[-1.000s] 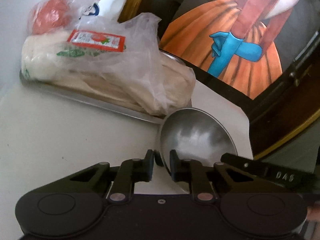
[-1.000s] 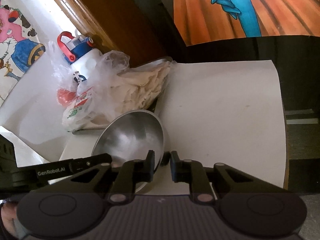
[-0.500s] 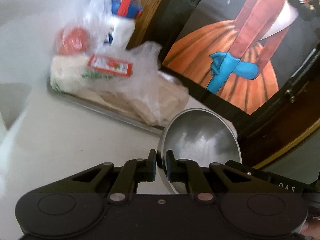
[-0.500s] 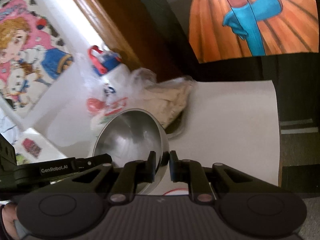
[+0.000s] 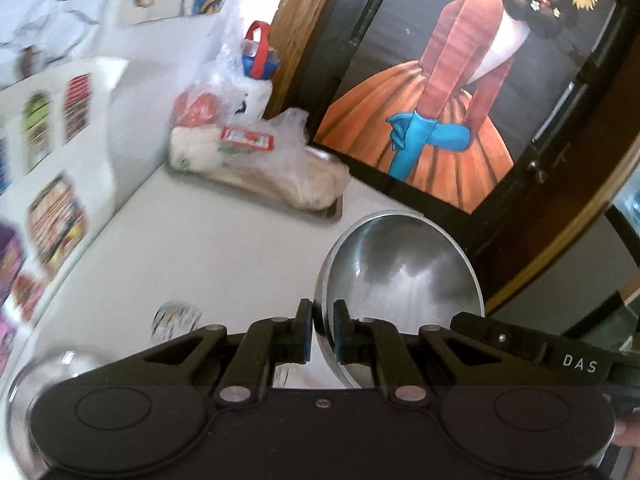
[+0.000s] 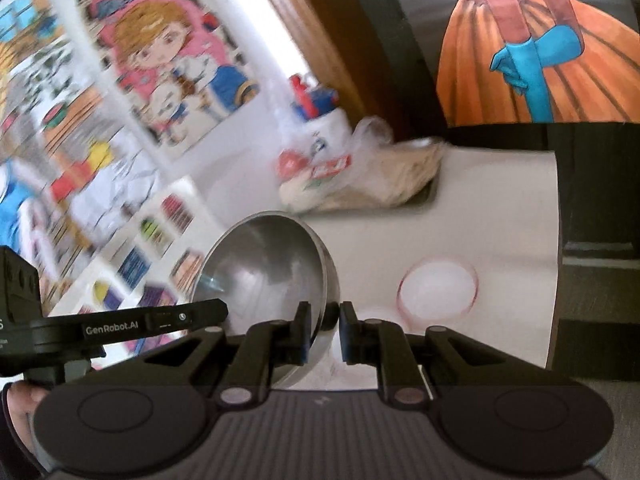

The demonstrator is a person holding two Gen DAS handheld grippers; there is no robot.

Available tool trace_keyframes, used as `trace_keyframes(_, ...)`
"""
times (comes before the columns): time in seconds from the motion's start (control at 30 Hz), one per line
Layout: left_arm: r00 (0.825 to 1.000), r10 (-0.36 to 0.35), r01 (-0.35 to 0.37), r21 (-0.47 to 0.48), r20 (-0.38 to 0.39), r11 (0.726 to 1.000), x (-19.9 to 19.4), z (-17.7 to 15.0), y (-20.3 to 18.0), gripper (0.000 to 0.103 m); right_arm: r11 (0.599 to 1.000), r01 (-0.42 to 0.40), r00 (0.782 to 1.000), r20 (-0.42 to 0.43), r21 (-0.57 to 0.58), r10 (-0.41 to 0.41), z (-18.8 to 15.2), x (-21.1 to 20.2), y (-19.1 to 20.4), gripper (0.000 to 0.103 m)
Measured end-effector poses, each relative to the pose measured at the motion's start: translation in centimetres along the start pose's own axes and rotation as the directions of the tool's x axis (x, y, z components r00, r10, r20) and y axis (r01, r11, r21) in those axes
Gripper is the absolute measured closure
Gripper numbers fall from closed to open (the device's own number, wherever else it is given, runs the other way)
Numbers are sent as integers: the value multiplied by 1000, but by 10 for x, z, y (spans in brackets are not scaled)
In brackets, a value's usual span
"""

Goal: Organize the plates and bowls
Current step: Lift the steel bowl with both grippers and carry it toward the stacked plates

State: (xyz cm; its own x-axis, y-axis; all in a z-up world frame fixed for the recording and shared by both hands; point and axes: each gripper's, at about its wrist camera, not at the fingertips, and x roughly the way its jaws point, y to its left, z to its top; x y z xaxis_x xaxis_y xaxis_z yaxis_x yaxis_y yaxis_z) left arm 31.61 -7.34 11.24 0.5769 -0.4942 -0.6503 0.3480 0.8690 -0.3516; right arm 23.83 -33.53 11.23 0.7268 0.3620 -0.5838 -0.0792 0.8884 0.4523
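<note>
Both grippers pinch the same steel bowl [image 5: 400,280] by opposite sides of its rim, holding it tilted above the white counter [image 5: 224,248]. The left gripper [image 5: 322,326] has its fingers narrowed onto the rim's near edge; the right gripper [image 6: 322,330] likewise clamps the rim, its fingers close together. On the counter, right of the bowl in the right wrist view, sits a pale round dish with a reddish rim [image 6: 437,289], possibly a plate, though blur obscures it. Farther back, a metal tray [image 5: 320,208] carries a plastic bag of food [image 5: 272,160].
</note>
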Motion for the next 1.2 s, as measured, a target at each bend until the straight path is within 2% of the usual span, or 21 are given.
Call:
trace_keyframes(0.13, 999, 29, -28, 28, -30, 999, -31, -40, 5, 93, 1000, -21, 998, -62, -4, 21, -38, -11, 14, 87)
trace_keyframes(0.27, 998, 25, -23, 35, -57, 999, -45, -78, 16, 92, 1000, -29, 994, -106, 5, 30, -71, -15, 18, 87)
trace_keyframes(0.53, 987, 50, -46, 27, -151, 999, -35, -131, 32, 92, 999, -14, 978, -209, 39, 22, -120, 0, 9, 87)
trace_keyframes(0.83, 969, 71, -66, 28, -237, 997, -1, -145, 37, 92, 996, 8, 959, -283, 89, 18, -131, 23, -13, 87)
trace_keyframes(1.03, 967, 78, -75, 23, -241, 997, 7, -145, 40, 90, 995, -6, 956, -292, 103, 36, -130, 30, -18, 85)
trace_keyframes(1.2, 971, 108, -92, 85, -213, 992, 9, -144, 32, 90, 998, -12, 962, -270, 69, 31, -130, 31, -16, 83)
